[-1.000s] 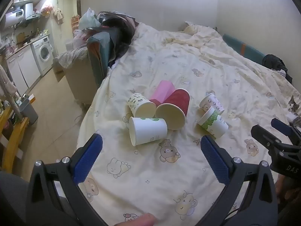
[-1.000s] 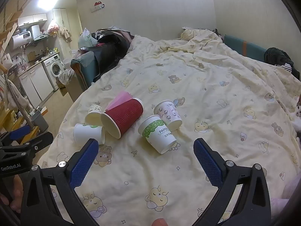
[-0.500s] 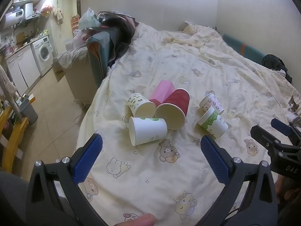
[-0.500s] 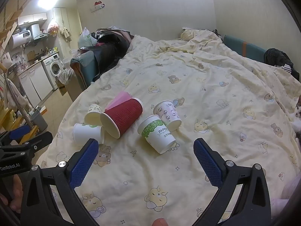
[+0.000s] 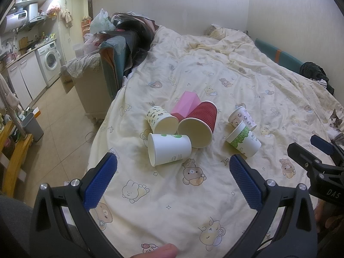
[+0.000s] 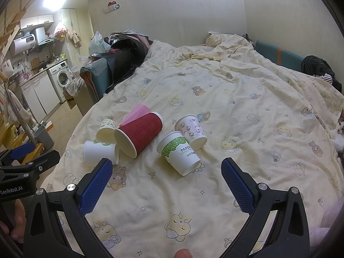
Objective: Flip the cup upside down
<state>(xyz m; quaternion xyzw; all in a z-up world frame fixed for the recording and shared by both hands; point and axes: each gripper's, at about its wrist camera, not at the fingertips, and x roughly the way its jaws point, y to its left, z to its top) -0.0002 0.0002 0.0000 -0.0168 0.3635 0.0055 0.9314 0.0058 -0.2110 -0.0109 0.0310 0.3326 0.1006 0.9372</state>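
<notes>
Several paper cups lie on their sides on a yellow bedspread [image 5: 215, 193]. A white cup with green print [image 5: 169, 149] lies nearest my left gripper [image 5: 172, 165], which is open and empty just short of it. Behind it lie a small patterned cup [image 5: 160, 119], a red ribbed cup [image 5: 198, 126] and a pink cup [image 5: 186, 104]. A green-banded cup [image 6: 179, 153] lies just ahead of my right gripper [image 6: 165, 169], which is open and empty. A pink-patterned cup [image 6: 191, 130] lies behind it.
The bed's left edge drops to a tiled floor [image 5: 53, 129] with a grey bin [image 5: 32, 125]. An armchair piled with clothes [image 5: 116, 64] stands beside the bed. A cat [image 5: 335, 124] lies at the far right. My right gripper also shows in the left wrist view [image 5: 318, 157].
Both grippers stay open and almost still; the views shift only very slightly. The cups have not moved.
</notes>
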